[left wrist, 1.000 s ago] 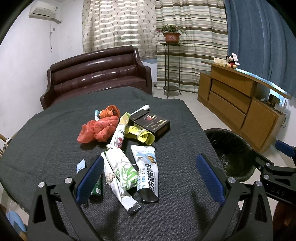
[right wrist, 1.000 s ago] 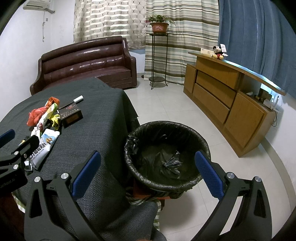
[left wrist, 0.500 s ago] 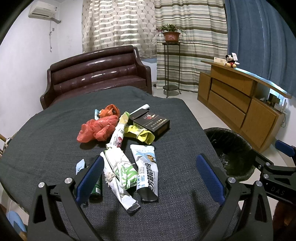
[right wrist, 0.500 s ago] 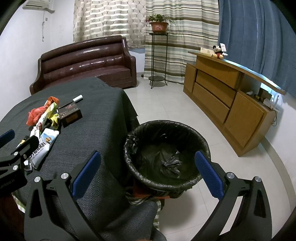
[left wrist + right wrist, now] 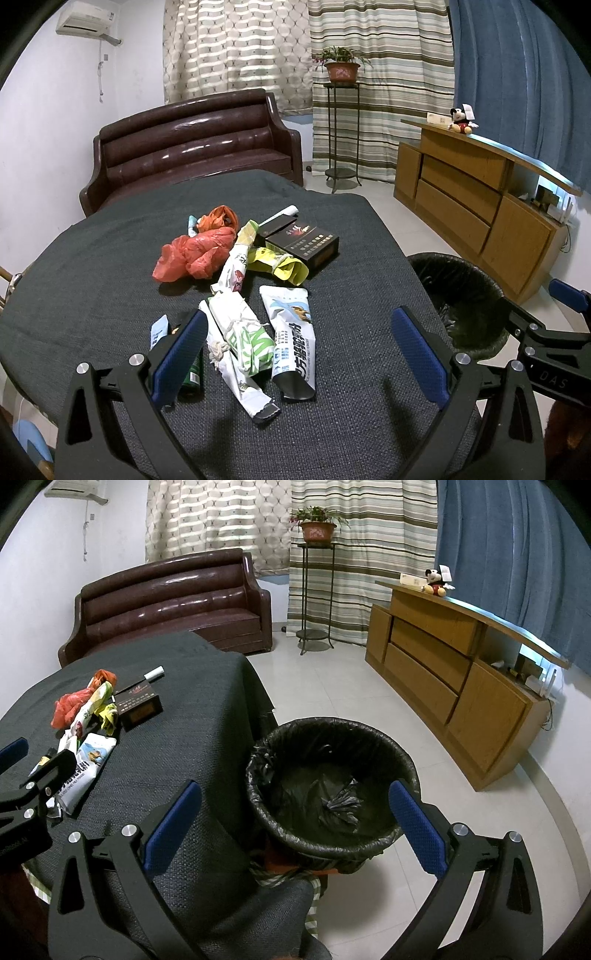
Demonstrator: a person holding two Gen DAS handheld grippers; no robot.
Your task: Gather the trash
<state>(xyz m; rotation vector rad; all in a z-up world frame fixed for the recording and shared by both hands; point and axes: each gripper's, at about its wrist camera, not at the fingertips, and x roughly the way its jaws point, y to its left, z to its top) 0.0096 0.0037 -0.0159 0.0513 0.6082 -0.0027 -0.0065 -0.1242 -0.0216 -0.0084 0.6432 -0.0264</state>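
trash pile (image 5: 251, 288) mid-table, clear cloth all round | bin (image 5: 332, 786) on floor just off table (image 5: 92, 280) R edge, rim open | L grip (image 5: 299, 354) wide over near wrappers, empty | R grip (image 5: 295, 823) wide over bin, empty

Crumpled wrappers (image 5: 255, 325), red bag (image 5: 195, 254), heaped on table, black-lined bin (image 5: 332, 782) beside

Dark grey woven tablecloth (image 5: 92, 280). Red plastic bag (image 5: 195, 254), black box (image 5: 303, 245), yellow wrapper (image 5: 284, 266) ahead of blue-padded jaws. Green-and-white wrapper (image 5: 243, 336) between them. Black bin liner (image 5: 332, 775).
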